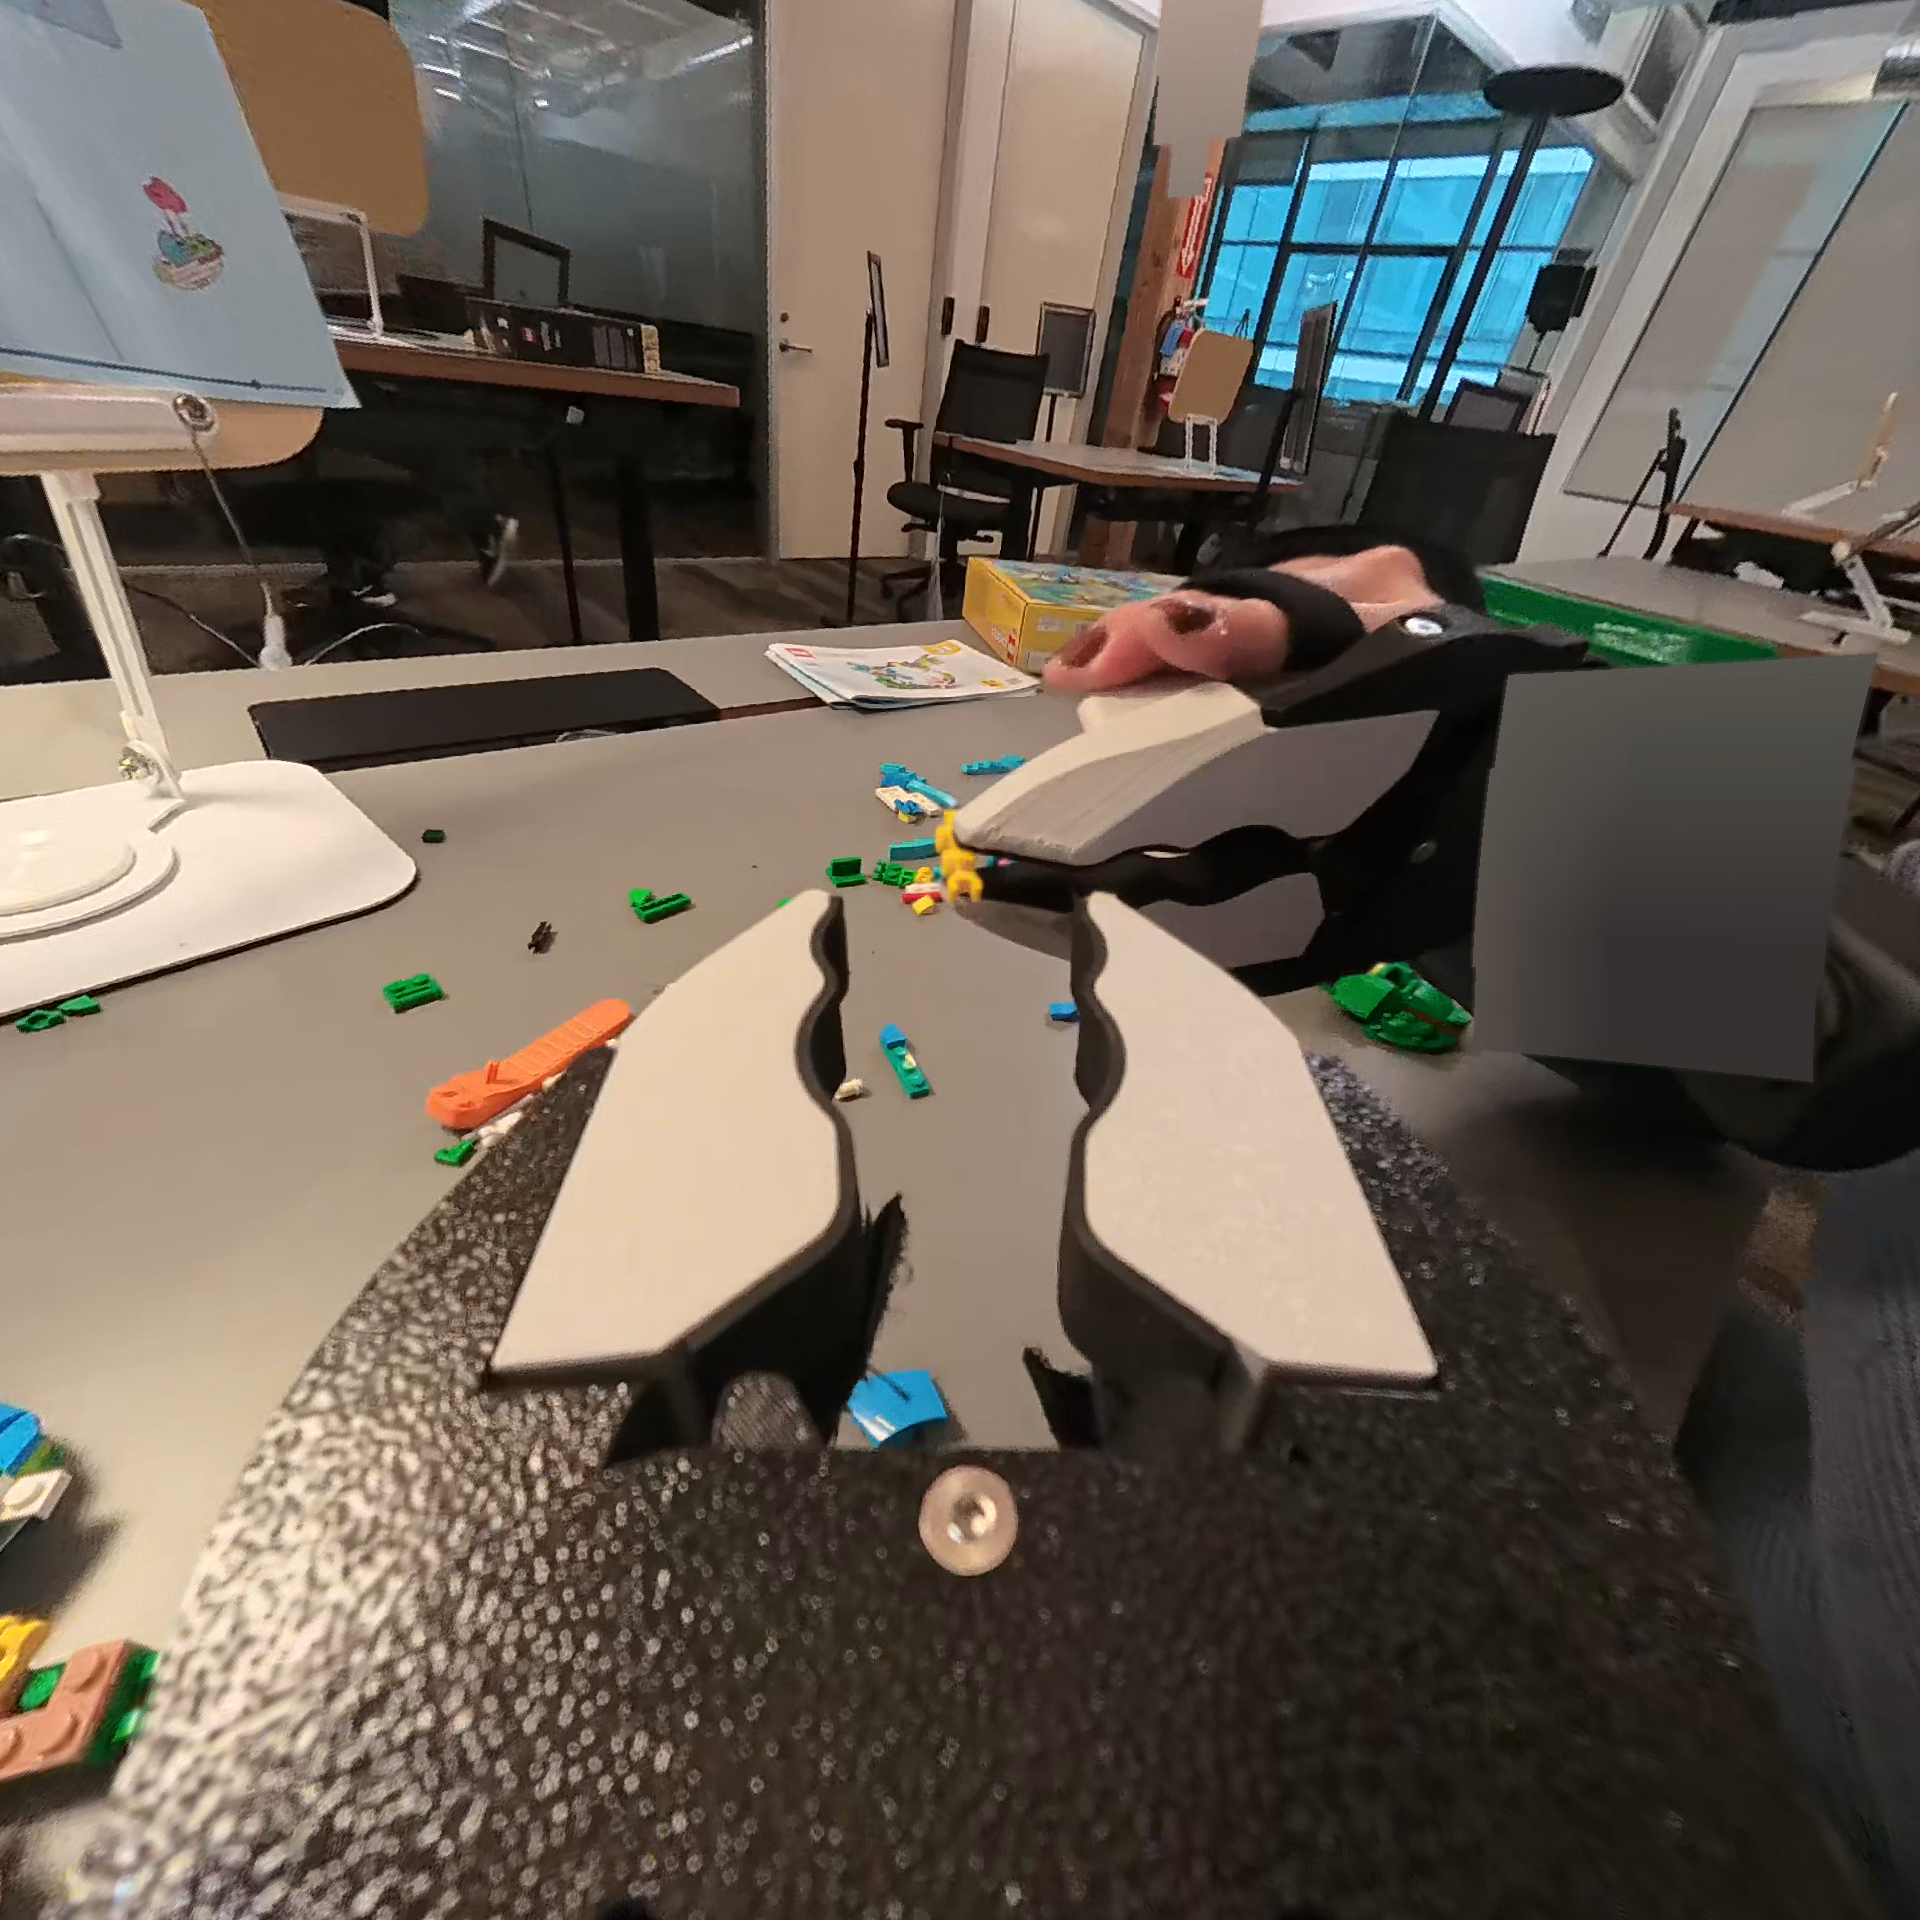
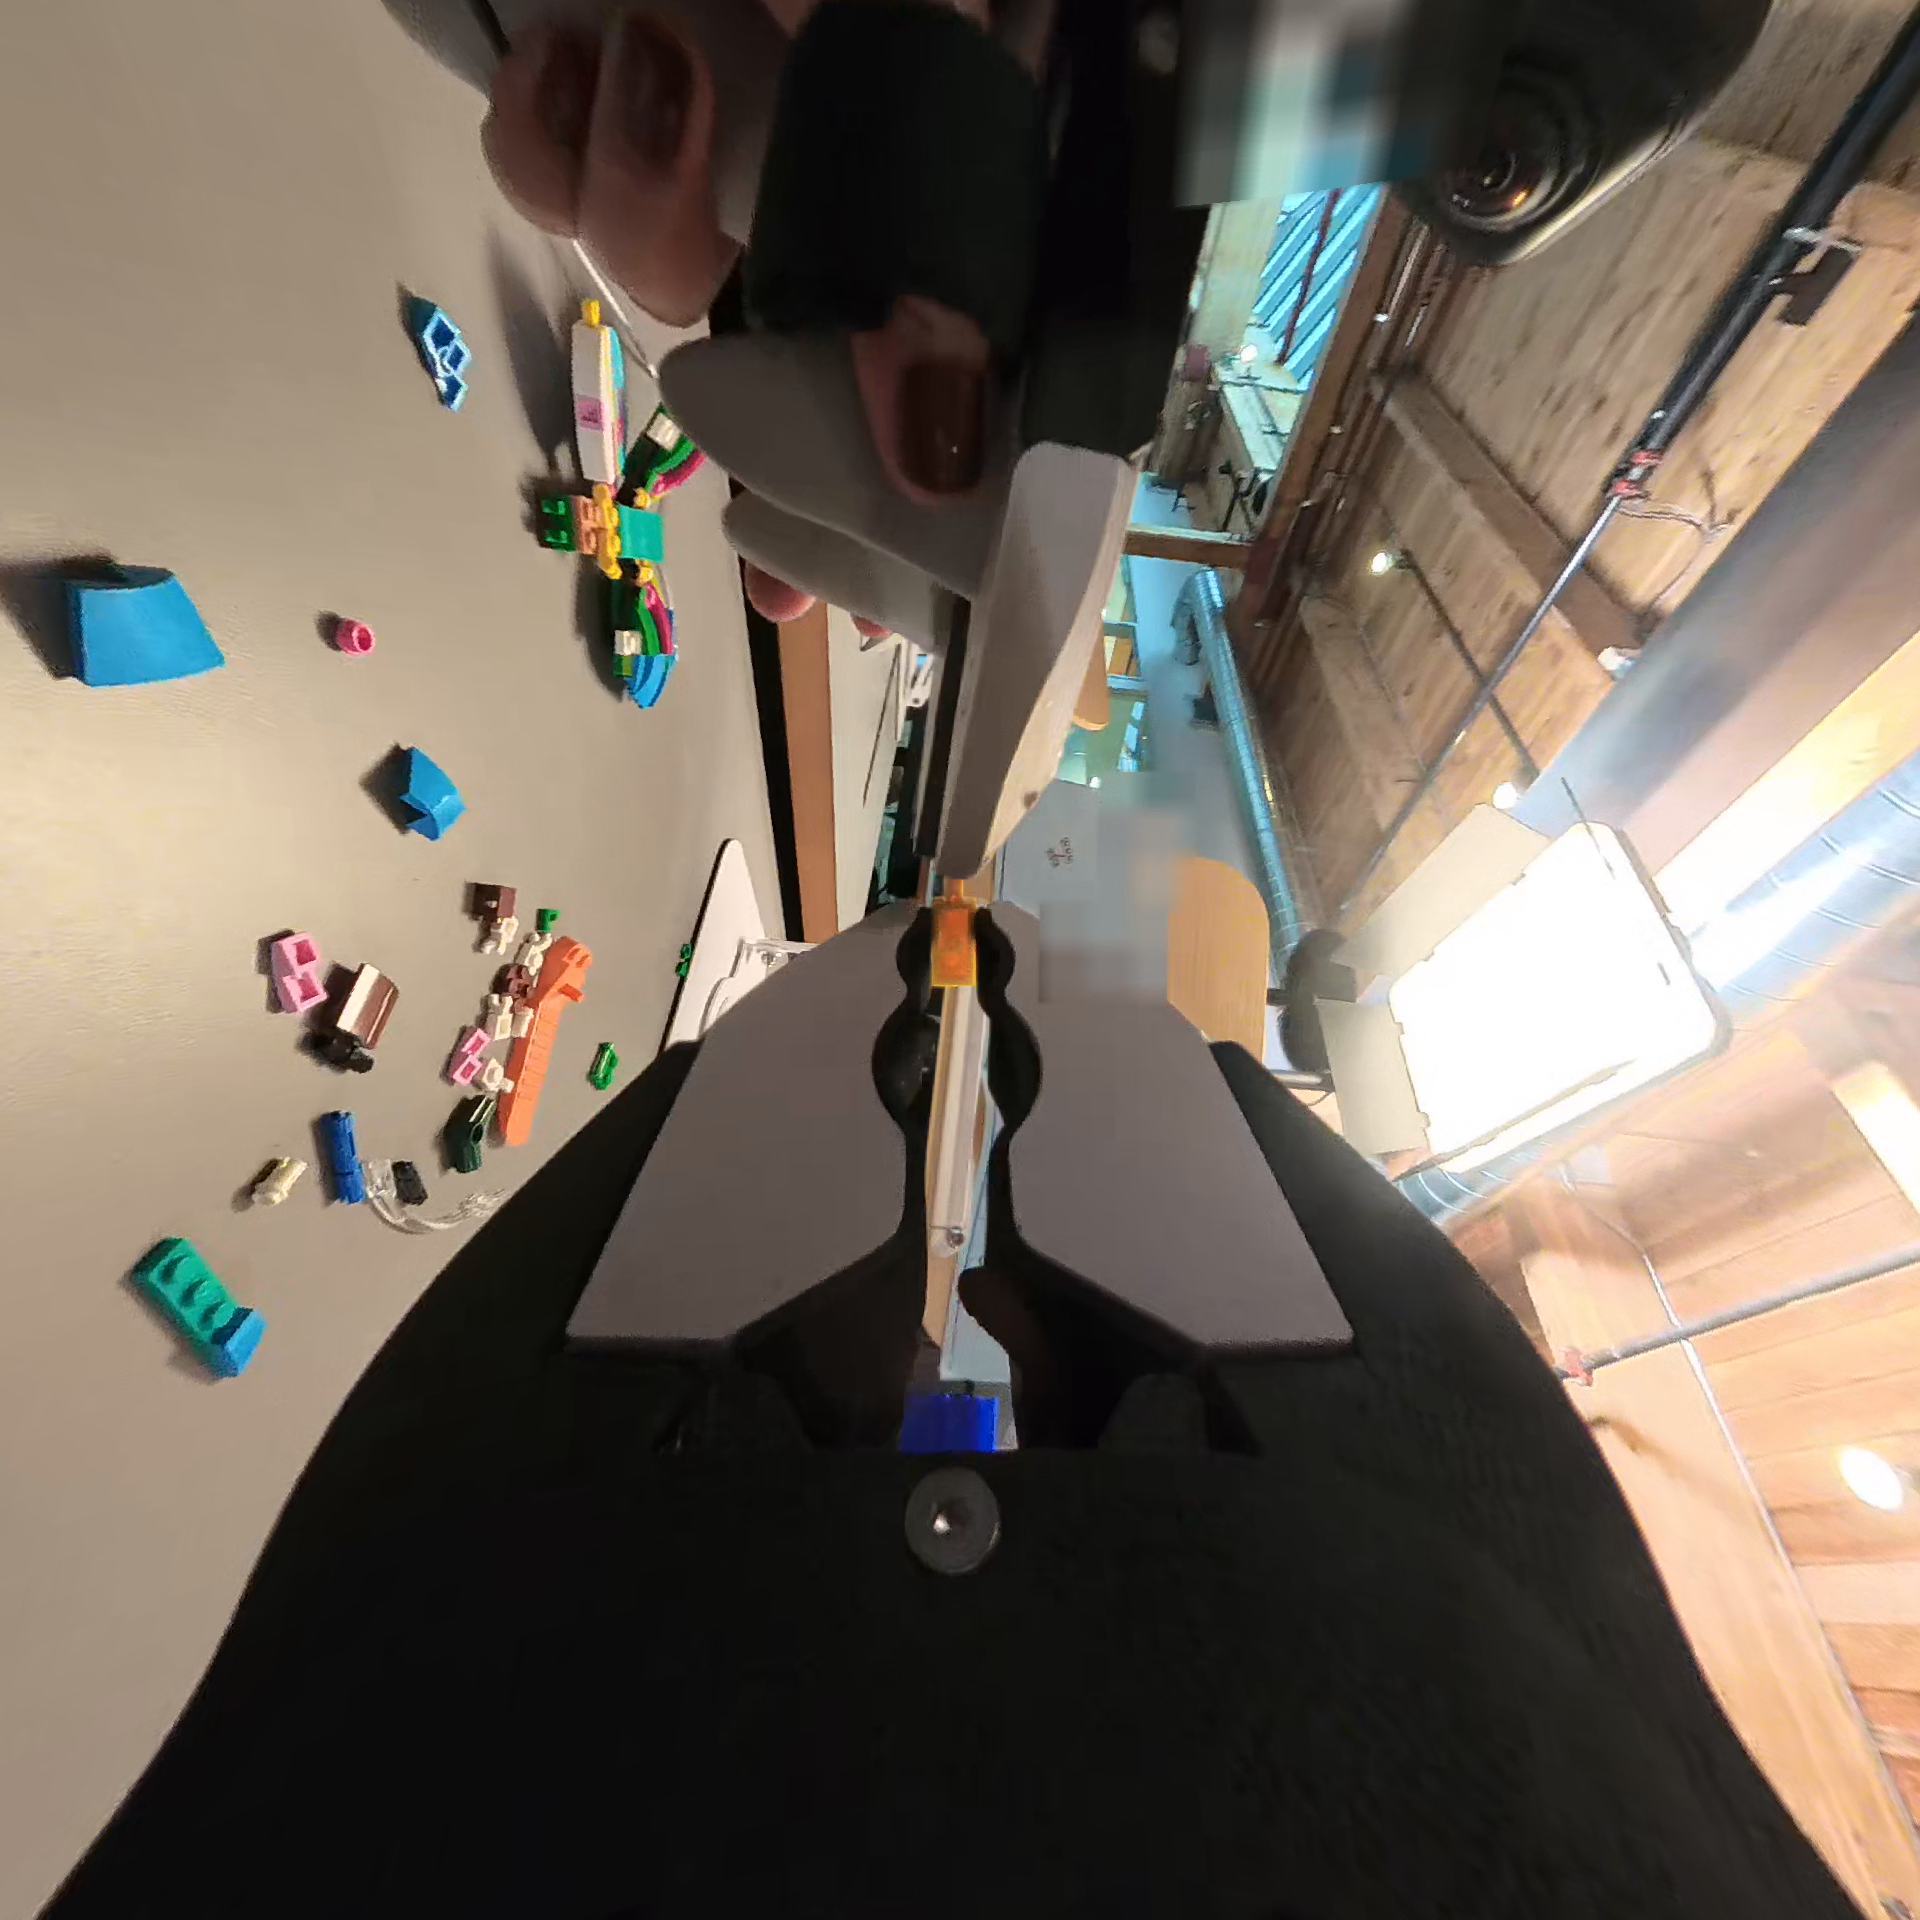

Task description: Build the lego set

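The right gripper (image 2: 952, 940) is rolled on its side, its fingers closed on a small yellow piece (image 2: 952, 943) at the very tips. In the left wrist view the same piece (image 1: 958, 864) shows as a yellow bit pinched at the end of the right gripper (image 1: 968, 871), held above the table (image 1: 260, 1195). The left gripper (image 1: 961, 940) hangs just beside it with its fingers a moderate way apart and nothing between them.

The step in hand looks like a hand-over or a re-grip of the yellow piece between the two grippers in the air, before it goes onto the build. The partly built model (image 2: 623, 540) lies on the table, well apart from both grippers, with loose bricks and an orange brick separator (image 1: 530, 1060) scattered around.

The next move likely calls for bringing the left fingers around the free end of the piece and closing gently, since so small a part could twist or drop when the right gripper lets go.
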The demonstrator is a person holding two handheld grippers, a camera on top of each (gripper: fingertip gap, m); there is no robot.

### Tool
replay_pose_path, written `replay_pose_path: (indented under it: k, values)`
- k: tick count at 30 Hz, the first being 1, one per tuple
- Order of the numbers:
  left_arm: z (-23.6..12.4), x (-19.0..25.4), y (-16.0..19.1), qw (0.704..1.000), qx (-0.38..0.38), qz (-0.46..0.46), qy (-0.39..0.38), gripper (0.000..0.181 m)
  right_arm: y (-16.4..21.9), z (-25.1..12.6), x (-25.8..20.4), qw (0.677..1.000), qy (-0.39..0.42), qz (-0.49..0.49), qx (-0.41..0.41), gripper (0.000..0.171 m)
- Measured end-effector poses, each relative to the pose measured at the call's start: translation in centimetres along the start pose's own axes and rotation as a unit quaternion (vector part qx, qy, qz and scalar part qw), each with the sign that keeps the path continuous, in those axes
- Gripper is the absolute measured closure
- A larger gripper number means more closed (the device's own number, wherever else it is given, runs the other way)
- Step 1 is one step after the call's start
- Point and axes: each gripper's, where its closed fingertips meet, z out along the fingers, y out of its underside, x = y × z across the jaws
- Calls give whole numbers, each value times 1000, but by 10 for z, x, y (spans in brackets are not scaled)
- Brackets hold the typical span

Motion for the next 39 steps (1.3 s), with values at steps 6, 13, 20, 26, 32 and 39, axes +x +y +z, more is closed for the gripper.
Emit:
replay_pose_path:
  k: [6,13,20,26,32,39]
  values:
    - [9,6,6,999,-27,44,-2,161,3,-1,-8,1000,-4,-4,2,165]
    - [8,-1,12,998,-58,36,-10,172,1,-1,-12,1000,-2,-19,7,165]
    - [7,0,19,990,-77,112,-27,180,-1,-2,-31,995,-87,47,10,165]
    - [7,2,27,989,-107,100,-17,163,-5,-2,-30,997,-76,26,19,165]
    - [6,-1,31,986,-129,105,-13,177,-8,-2,-34,996,-84,25,26,165]
    - [5,-3,51,977,-164,136,10,179,0,-10,-51,981,-164,107,14,150]
